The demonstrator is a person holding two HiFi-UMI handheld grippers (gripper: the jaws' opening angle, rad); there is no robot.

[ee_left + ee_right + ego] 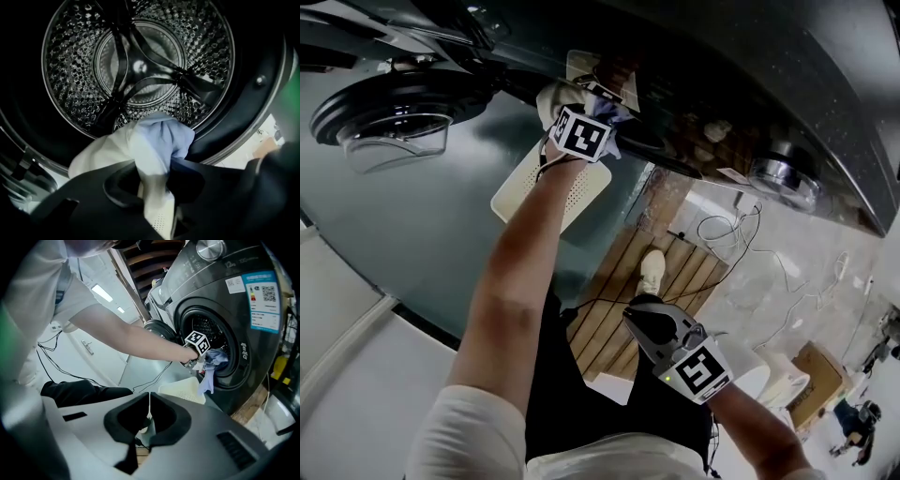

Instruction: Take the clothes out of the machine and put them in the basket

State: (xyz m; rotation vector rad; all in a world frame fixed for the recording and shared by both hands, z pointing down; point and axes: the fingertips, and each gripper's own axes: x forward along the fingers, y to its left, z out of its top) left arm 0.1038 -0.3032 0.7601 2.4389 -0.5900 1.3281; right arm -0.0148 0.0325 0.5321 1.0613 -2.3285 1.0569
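A pale blue and white cloth (pixel 154 140) hangs out over the lip of the washing machine's steel drum (pixel 75 70). My left gripper (pixel 152 176) is shut on it, with the fabric bunched between the two pads. The right gripper view shows the same cloth (pixel 211 371) dangling from my left gripper (pixel 201 359) at the round door opening of the dark machine (pixel 243 315). A cream perforated basket (pixel 185 390) stands on the floor just below the opening. My right gripper (pixel 149 420) is held back from the machine, shut with nothing in it. The rest of the drum looks bare.
The machine's round door (pixel 394 112) stands swung open to the left. The basket (pixel 525 187) sits by a wooden slatted board (pixel 628 281). Cables (pixel 731 225) trail over the pale floor; a cardboard box (pixel 820 375) and a white stool (pixel 769 375) stand at the right.
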